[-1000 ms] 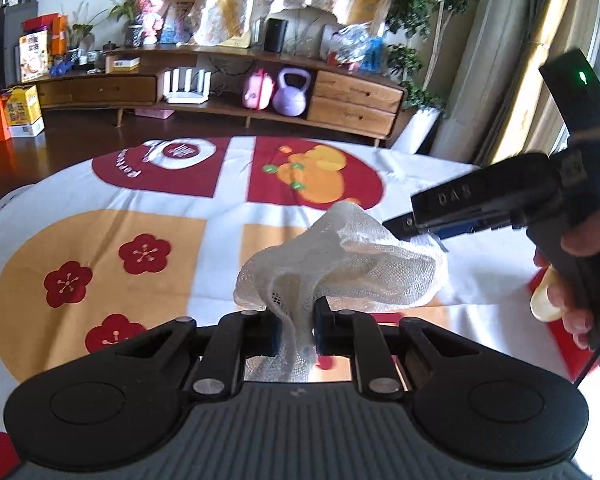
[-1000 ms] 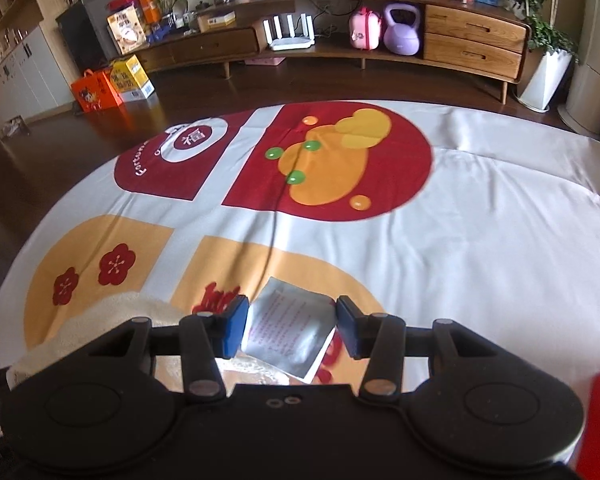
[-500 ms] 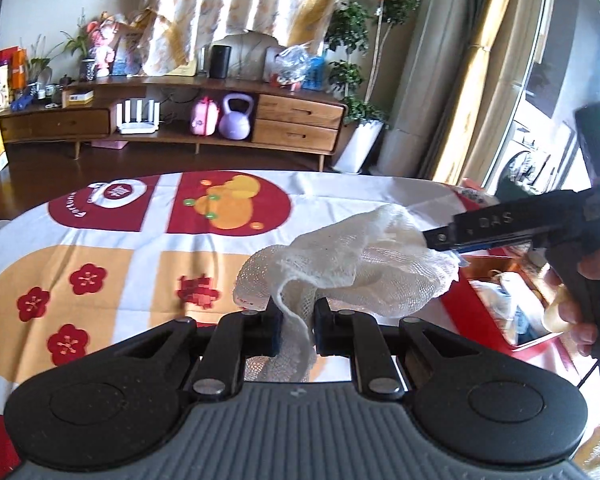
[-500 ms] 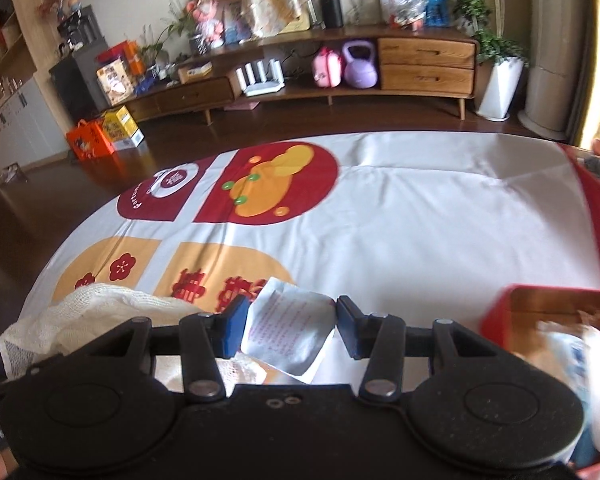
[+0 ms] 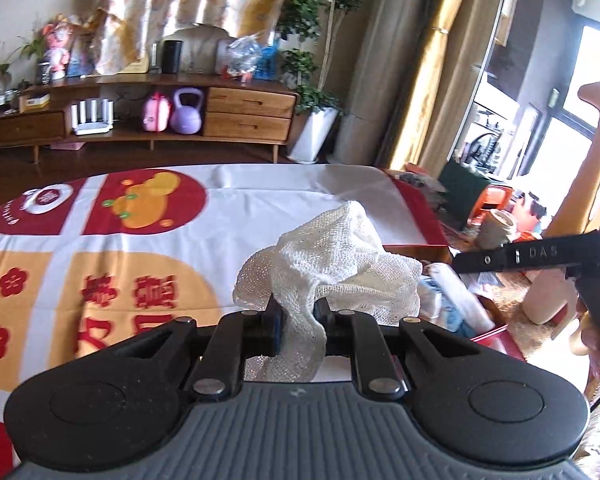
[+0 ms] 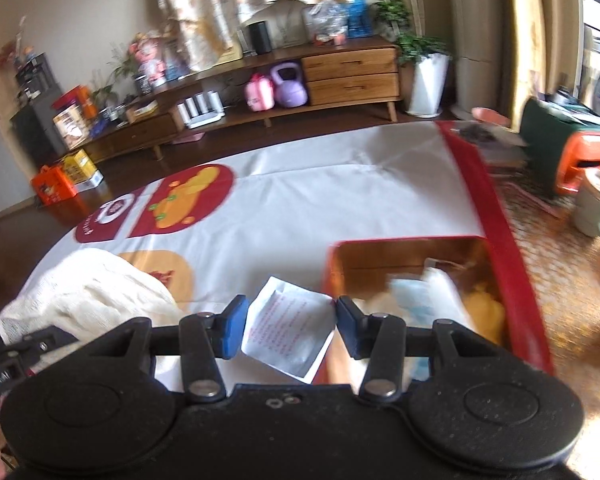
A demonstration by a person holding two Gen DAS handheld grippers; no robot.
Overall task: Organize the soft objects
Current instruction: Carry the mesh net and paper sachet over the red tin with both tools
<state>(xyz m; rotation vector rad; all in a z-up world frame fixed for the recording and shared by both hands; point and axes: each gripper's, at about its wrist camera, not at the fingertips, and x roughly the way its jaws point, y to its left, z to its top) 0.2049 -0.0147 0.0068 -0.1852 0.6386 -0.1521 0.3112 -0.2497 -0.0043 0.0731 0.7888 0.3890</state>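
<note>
Now left gripper (image 5: 297, 322) clamps white mesh cloth (image 5: 332, 258).

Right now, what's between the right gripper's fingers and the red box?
Right wrist view: the white packet sits between the right gripper fingers, its corner overlapping the red box rim. Nothing else lies between.

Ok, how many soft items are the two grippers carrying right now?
2. The left gripper is clamped on a white mesh cloth; a white printed sachet sits between the right gripper's fingers. More soft items already lie in the red box, partly hidden.
</note>
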